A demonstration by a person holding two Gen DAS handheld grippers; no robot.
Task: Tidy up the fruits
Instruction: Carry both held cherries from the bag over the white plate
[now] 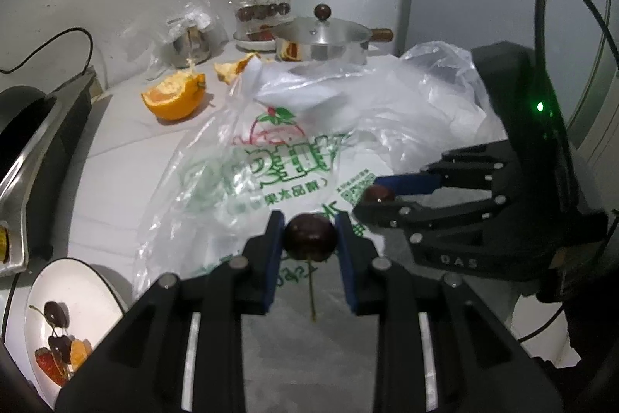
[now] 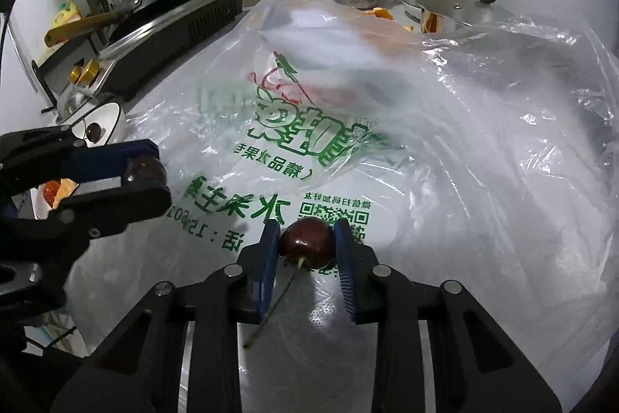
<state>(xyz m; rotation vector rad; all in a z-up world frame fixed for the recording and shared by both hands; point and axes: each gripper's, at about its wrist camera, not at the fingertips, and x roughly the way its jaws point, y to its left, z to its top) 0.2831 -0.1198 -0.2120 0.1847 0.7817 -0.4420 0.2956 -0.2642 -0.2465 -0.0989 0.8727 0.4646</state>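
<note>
Holding one cherry [image 1: 309,237] each [image 2: 307,244], both jaws closed; plate [image 1: 96,281] lies lower left of frame, nearer left gripper [image 1: 309,239].

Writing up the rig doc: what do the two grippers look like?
Both match: black angular linkage bodies with round silver pins and blue pads. The right gripper has "DAS" lettering, a green light and a black cable behind it. The left gripper shows the same black-and-blue build.

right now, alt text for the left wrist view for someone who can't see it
The left gripper pinches a dark cherry, stem hanging down, above a clear printed plastic bag. To its right, the right gripper grips a second cherry. A white plate of fruit sits lower left; behind are a halved orange and a lidded steel pot.
</note>
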